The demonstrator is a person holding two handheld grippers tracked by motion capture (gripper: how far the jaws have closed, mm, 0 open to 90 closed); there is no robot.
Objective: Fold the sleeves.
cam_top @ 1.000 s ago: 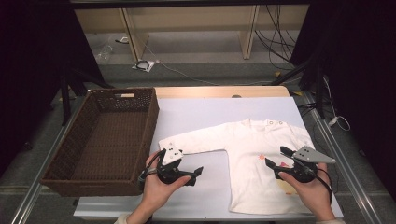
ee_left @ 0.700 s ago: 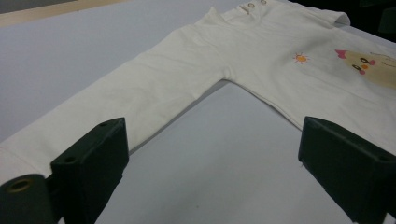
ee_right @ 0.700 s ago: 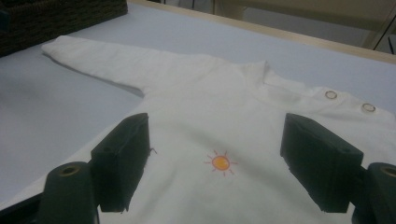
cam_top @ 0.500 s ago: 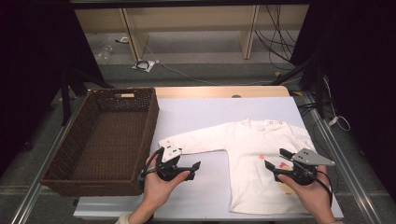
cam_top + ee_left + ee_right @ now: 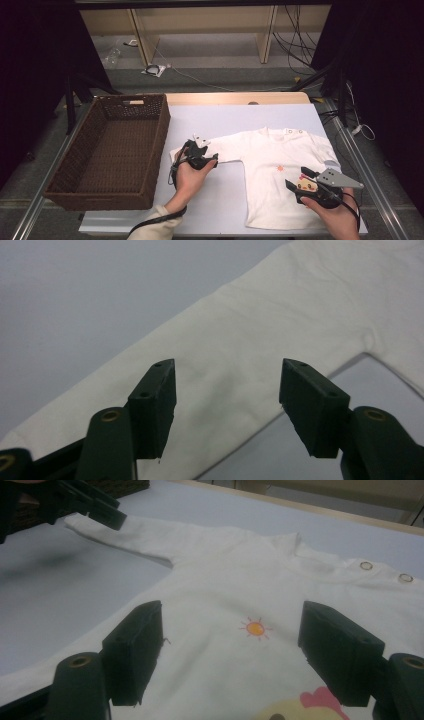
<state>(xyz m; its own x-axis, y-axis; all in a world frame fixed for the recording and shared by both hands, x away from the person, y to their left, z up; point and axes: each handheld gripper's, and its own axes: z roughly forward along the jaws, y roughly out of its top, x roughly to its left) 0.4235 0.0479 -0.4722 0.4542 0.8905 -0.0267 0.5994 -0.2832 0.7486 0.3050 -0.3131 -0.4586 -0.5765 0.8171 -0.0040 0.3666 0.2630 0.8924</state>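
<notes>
White cotton, a small long-sleeved shirt (image 5: 280, 175), is seen spread flat on the pale table (image 5: 225, 120), just beside a dark wicker basket (image 5: 107, 150) at the table's left side. The left gripper (image 5: 207, 160) has been brought forward over the last second and is now poised over the outstretched sleeve (image 5: 220, 375), its jaws held wide with the fabric lying between and beneath them, not yet pinched. The right gripper (image 5: 295, 180) has been kept near the shirt's lower body, beside a printed chick motif (image 5: 306, 185); its jaws are likewise spread wide, with the small orange sun print (image 5: 255, 628) framed between them. Nothing is gripped by either tool. From the advance of the left gripper toward the sleeve, it may be judged that a grasp of the sleeve is being prepared, probably as a first fold before the garment is moved to the basket. The cloth appears undisturbed so far.
</notes>
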